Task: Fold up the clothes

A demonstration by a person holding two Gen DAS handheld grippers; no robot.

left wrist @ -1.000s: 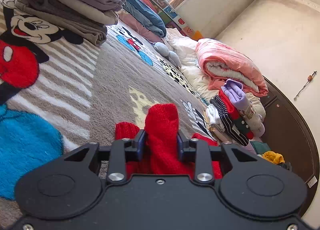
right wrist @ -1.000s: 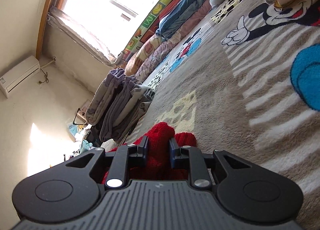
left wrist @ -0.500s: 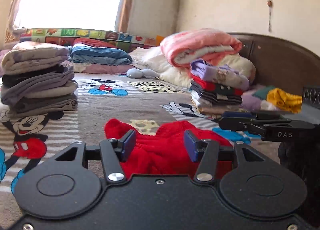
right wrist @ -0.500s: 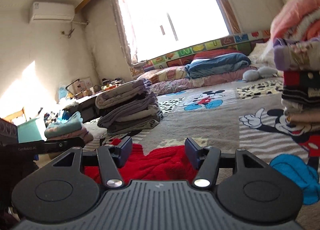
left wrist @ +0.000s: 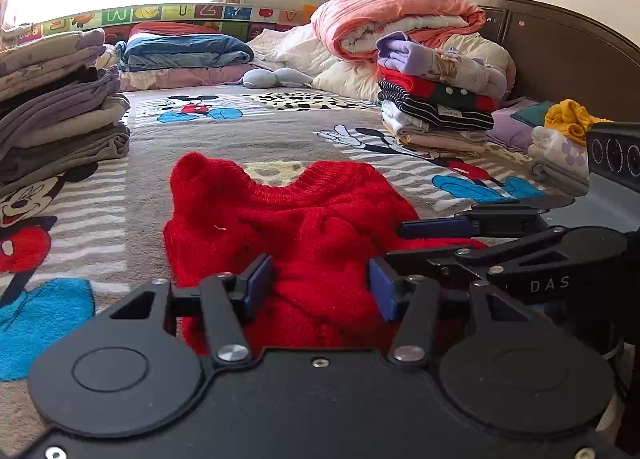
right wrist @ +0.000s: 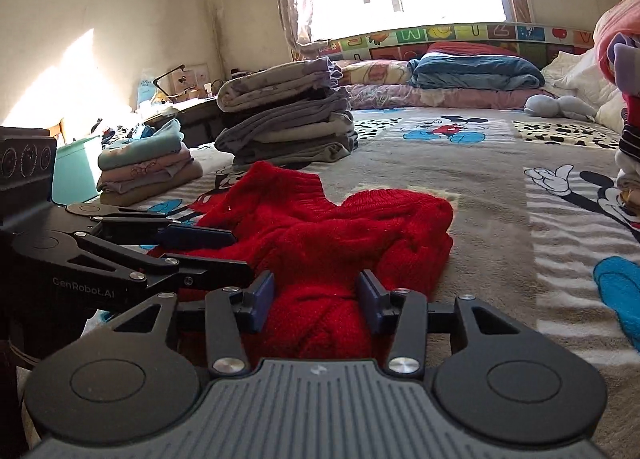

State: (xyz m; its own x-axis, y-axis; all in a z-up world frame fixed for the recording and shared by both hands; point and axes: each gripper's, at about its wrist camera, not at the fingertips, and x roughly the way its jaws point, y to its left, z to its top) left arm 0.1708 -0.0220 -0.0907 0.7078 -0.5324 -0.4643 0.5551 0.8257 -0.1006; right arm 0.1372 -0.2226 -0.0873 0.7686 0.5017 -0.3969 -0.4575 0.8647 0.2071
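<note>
A red knit sweater (left wrist: pixel 300 219) (right wrist: pixel 332 227) lies crumpled on the Mickey Mouse blanket (left wrist: pixel 240 139), neckline toward the far side. My left gripper (left wrist: pixel 320 283) hovers over its near hem with the blue pads apart and red knit lying between them, not pinched. My right gripper (right wrist: pixel 316 295) sits over the hem's other end; its jaws are closing around a bunched fold, and the pads stand apart from it. Each gripper appears side-on in the other's view: the right gripper (left wrist: pixel 396 241) and the left gripper (right wrist: pixel 240 253).
A tall stack of grey folded clothes (left wrist: pixel 60 127) (right wrist: pixel 288 119) stands at the left. A colourful folded stack (left wrist: pixel 436 99) and a rolled pink quilt (left wrist: pixel 396 19) sit by the dark headboard (left wrist: pixel 560 47). A small pastel pile (right wrist: pixel 148 163) lies near the bed's left edge.
Both grippers rolled from tilted to level and drew back. Their jaws, which pinched the red sweater a second ago, have widened, and the sweater now rests on the blanket.
</note>
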